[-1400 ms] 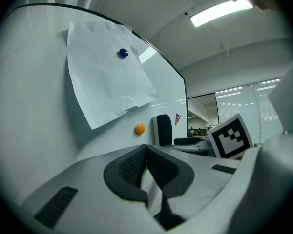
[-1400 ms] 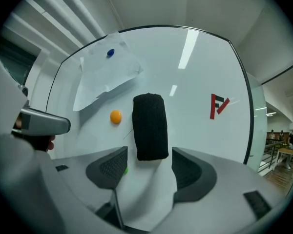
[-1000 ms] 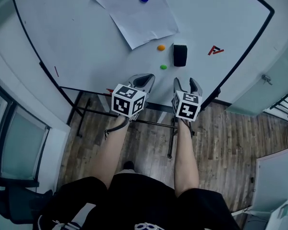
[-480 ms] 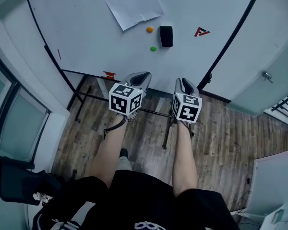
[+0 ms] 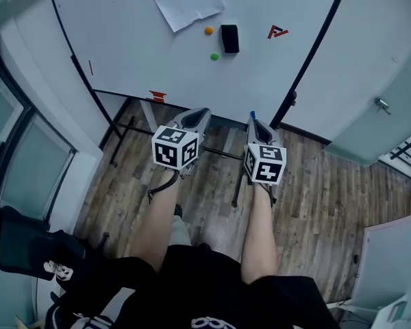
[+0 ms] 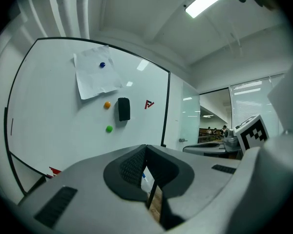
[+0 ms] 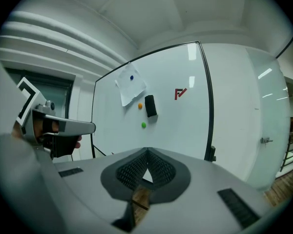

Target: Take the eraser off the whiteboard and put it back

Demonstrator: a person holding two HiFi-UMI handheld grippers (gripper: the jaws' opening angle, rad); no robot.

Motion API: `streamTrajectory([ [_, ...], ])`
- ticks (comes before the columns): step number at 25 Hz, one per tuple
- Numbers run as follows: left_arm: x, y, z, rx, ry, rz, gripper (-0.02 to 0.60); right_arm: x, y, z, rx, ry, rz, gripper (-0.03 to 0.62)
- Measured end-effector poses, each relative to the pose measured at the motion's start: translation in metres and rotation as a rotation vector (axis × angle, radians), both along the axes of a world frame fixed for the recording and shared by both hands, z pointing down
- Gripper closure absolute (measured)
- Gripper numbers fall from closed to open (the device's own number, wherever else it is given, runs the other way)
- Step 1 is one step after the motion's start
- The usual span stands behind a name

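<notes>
The black eraser clings to the whiteboard, well ahead of both grippers; it also shows as a dark block in the left gripper view and as the same eraser in the right gripper view. My left gripper is shut with nothing between its jaws, tips meeting. My right gripper is shut and empty too, its jaws touching at the tip. Both are held away from the board, over the wooden floor.
A paper sheet is pinned to the board. An orange magnet and a green magnet sit left of the eraser, a red mark to its right. The board's black stand bars cross below. A glass door is at right.
Both grippers have drawn back from the whiteboard, which now looks farther away. The right gripper's jaws have gone from open to shut, empty.
</notes>
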State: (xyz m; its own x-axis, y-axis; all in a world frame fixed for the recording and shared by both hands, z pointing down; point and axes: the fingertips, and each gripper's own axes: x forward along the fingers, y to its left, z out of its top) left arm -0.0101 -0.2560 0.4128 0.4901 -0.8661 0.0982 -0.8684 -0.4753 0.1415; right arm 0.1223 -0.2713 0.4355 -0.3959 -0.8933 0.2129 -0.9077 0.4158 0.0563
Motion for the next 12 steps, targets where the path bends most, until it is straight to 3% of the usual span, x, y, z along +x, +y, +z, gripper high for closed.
streamTrajectory([
  [12,0.016,0.051,0.021,-0.028,-0.027,-0.006,0.56,0.027,0.052,0.03,-0.054,-0.034,-0.017,0.569],
])
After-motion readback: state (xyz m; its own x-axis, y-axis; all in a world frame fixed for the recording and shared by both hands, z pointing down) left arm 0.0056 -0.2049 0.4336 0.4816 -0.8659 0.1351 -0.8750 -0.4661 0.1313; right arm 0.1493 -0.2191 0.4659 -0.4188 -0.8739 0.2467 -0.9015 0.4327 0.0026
